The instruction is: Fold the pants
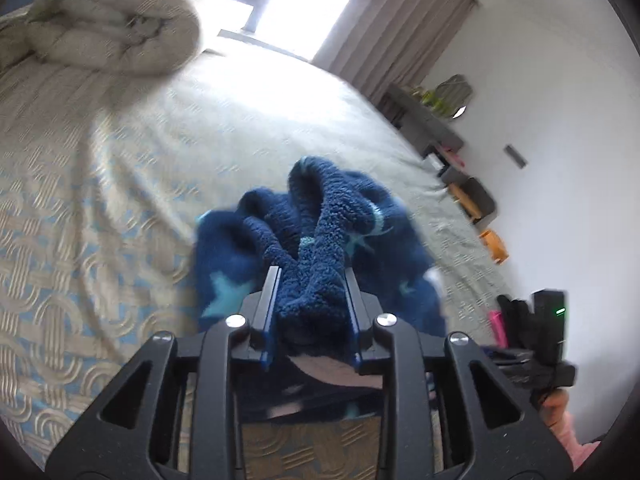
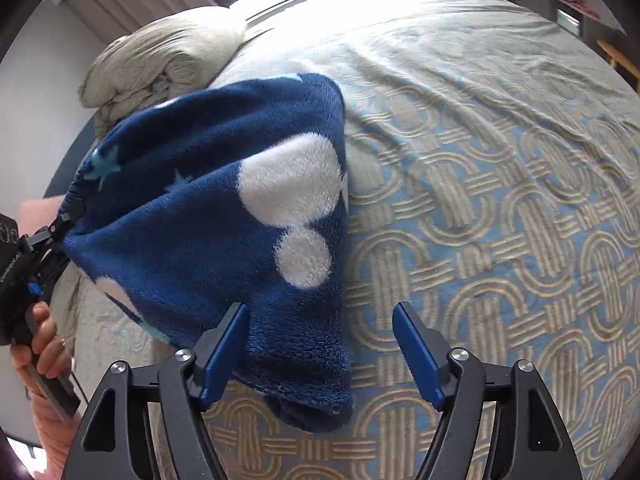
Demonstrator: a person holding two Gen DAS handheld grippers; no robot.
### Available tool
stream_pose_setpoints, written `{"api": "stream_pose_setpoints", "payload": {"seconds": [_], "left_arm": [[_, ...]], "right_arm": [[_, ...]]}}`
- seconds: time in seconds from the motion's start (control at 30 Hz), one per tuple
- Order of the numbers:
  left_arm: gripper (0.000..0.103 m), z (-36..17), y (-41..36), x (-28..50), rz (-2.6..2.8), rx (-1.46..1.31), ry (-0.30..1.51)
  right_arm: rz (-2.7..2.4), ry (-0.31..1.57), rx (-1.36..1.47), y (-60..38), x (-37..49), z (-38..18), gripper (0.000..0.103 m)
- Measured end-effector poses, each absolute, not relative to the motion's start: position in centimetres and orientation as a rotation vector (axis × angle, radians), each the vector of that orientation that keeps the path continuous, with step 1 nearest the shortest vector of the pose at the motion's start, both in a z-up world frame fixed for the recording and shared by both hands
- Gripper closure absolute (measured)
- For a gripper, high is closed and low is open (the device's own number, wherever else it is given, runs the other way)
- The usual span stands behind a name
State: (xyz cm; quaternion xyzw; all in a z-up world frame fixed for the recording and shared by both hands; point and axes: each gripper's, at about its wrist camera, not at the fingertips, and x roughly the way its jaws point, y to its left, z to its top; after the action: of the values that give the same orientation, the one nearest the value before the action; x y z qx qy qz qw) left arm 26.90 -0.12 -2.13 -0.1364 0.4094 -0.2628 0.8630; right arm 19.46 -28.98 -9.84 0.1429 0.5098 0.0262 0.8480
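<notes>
The pants (image 1: 320, 240) are dark blue fleece with light blue stars and white blobs. My left gripper (image 1: 311, 276) is shut on a bunched edge of the pants and holds them above the bed. In the right wrist view the pants (image 2: 224, 220) hang from the left gripper (image 2: 66, 220) at the far left, and their lower corner drapes between my fingers. My right gripper (image 2: 320, 316) is open, with the left finger touching the cloth and the right finger apart from it. The right gripper also shows at the right edge of the left wrist view (image 1: 536, 332).
The bed (image 2: 480, 200) has a cover with a blue and beige woven-ring pattern. A rolled beige duvet (image 1: 112, 24) lies at the bed's far end by the window. Shelves and small stools (image 1: 472, 196) stand along the white wall.
</notes>
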Motion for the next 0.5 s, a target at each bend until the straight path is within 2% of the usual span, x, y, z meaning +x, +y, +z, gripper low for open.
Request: {"api": "stream_pose_setpoints", "payload": {"seconds": [0.07,0.13,0.27,0.5], "left_arm": [[0.07,-5.5,0.5,27.5,-0.488,-0.284,0.958],[0.065,-8.0,0.8,27.5,-0.454,-0.279,0.976],[0.064,-7.9,0.2,27.0,-0.447,-0.259,0.947],[0.064,-7.1,-1.0,26.5,-0.438,-0.155,0.915]], "right_arm": [[0.046,1.091,0.242,-28.0,19.8,-10.4,0.023],[0.044,1.116,0.226,-27.6,20.0,-11.1,0.022],[0.042,1.157,0.272,-27.5,20.2,-12.1,0.022],[0.035,1.129,0.217,-28.2,20.1,-10.1,0.022]]}}
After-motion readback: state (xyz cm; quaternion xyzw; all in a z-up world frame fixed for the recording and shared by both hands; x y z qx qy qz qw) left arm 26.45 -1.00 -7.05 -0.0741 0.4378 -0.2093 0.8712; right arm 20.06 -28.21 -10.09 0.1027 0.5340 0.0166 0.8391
